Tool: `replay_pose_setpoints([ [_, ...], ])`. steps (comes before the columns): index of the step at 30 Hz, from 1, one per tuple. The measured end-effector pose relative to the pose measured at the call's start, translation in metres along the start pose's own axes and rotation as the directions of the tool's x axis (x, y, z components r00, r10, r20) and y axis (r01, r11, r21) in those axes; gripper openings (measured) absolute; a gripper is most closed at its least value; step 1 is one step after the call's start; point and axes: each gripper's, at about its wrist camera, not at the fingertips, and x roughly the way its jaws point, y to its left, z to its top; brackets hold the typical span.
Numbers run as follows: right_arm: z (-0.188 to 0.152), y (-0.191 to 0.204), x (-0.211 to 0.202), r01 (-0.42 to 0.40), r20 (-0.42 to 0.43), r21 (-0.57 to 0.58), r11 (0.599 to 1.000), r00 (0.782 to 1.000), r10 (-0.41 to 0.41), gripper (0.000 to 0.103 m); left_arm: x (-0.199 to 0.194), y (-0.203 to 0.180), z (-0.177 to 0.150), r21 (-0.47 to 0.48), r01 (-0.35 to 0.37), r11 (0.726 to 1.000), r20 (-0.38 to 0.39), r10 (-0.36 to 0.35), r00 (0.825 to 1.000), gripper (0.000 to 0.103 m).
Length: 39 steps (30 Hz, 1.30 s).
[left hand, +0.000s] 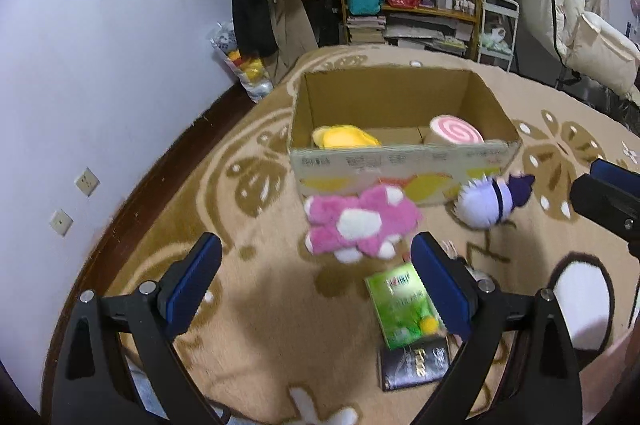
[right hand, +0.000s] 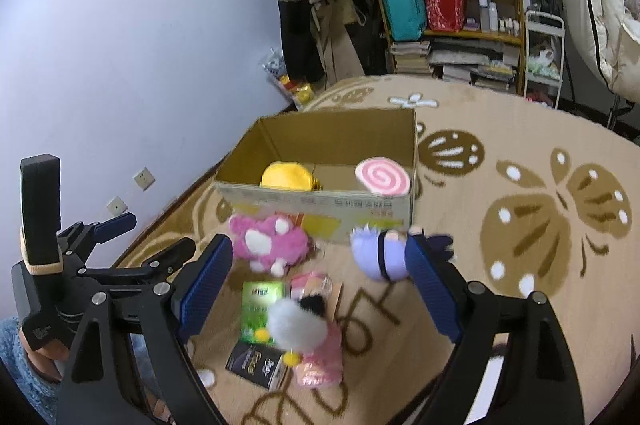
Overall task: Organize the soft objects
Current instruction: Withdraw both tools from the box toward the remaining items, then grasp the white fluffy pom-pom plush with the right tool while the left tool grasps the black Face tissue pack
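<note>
In the left wrist view, the left gripper (left hand: pixel 316 285) is hanging wide and empty over the rug (left hand: pixel 256 305), with the pink plush (left hand: pixel 360 221) lying just beyond its fingertips and touching the near wall of the box (left hand: pixel 400 169). A green packet (left hand: pixel 404 305) is lying beside the right finger; closing carelessly here is likely to catch it instead of the plush. The purple plush (left hand: pixel 488 201) is sitting near the box's right corner. In the right wrist view, the right gripper (right hand: pixel 320 285) is also standing wide and holding nothing, the purple plush (right hand: pixel 380 253) partly behind its right finger. A white pom-pom toy (right hand: pixel 296 325) is lying between the fingers on a pink bag (right hand: pixel 320 365), so a grab is risking both together. The left gripper (right hand: pixel 120 237) is working close alongside, and the two are risking a collision over the pink plush (right hand: pixel 268 241). The yellow plush (right hand: pixel 288 177) and swirl cushion (right hand: pixel 382 177) are already sitting in the box (right hand: pixel 320 209).
</note>
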Motion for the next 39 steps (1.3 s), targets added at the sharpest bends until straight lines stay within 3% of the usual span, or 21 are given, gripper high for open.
replay_pose_setpoints([
  [14, -0.028, 0.001, 0.023, -0.011, -0.147, 0.028, 1.0, 0.989, 0.015, 0.092, 0.025, -0.015, -0.037, 0.022, 0.037, 0.999, -0.146, -0.033, 0.989, 0.095],
  [25, -0.039, -0.001, 0.061, -0.014, -0.274, 0.04, 0.999, 0.961, 0.024, 0.091, 0.05, -0.019, -0.045, 0.003, 0.078, 0.997, -0.241, -0.075, 0.967, 0.095],
  [39, -0.054, 0.0, 0.103, -0.047, -0.396, 0.039, 0.998, 0.917, 0.059, 0.081, 0.061, -0.027, -0.049, 0.009, 0.136, 0.991, -0.3, -0.127, 0.945, 0.095],
])
